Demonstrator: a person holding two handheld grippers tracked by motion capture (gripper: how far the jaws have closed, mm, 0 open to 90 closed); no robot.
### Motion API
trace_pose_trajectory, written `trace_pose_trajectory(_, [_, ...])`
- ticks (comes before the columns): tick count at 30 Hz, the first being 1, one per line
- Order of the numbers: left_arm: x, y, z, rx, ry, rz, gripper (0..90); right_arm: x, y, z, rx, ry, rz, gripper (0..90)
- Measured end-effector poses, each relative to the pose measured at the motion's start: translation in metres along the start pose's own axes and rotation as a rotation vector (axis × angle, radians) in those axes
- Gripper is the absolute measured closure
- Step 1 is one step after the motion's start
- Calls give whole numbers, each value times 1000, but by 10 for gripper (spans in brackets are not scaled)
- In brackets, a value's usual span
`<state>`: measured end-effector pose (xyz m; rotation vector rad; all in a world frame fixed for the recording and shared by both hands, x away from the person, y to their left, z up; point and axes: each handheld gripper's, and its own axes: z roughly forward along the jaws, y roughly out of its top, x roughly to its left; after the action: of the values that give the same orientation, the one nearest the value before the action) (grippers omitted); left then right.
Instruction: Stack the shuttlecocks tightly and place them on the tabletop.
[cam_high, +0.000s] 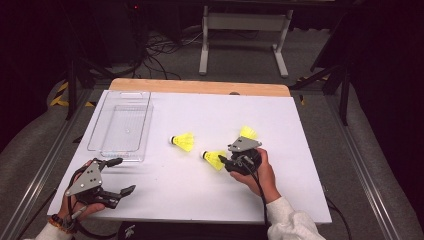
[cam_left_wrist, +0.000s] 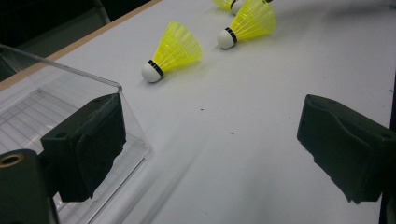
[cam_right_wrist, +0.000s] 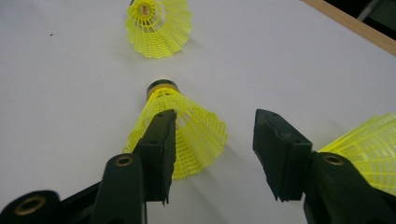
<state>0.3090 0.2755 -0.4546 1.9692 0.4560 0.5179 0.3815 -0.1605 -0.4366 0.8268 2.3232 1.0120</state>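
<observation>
Now shuttlecock (cam_right_wrist: 187, 135) lies between parted fingers (cam_right_wrist: 159, 154).

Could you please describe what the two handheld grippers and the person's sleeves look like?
Both the left gripper and the right gripper are black, with two blocky padded jaws and brass-coloured pivot rivets. Each carries a grey three-cornered plate on top, and a black cable trails from the right one. The sleeves are white, and a beaded bracelet sits on the left wrist.

Yellow mesh-plastic shuttlecock (cam_right_wrist: 187, 135), clear glossy plastic tray (cam_high: 121, 127), matt white table (cam_high: 200, 190) with bare wood edge.
</observation>
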Motion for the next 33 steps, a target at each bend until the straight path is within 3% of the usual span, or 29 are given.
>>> trace_pose_trajectory(12, [0, 0, 0, 0, 2, -4, 86, 5, -6, -19, -23, 19, 6, 499])
trace_pose_trajectory(17, [0, 0, 1, 3, 0, -4, 86, 12, -11, -21, 1, 58, -2, 518])
trace_pose_trajectory(22, [-1, 0, 1, -1, -2, -2, 86, 20, -15, -12, 38, 105, -1, 518])
trace_pose_trajectory(31, [-1, 0, 1, -5, -8, 2, 84, 29, -15, 8, 65, 145, 25, 500])
trace_pose_trajectory(33, [-1, 1, 1, -3, -9, 7, 84, 32, -14, 13, 72, 130, 24, 509])
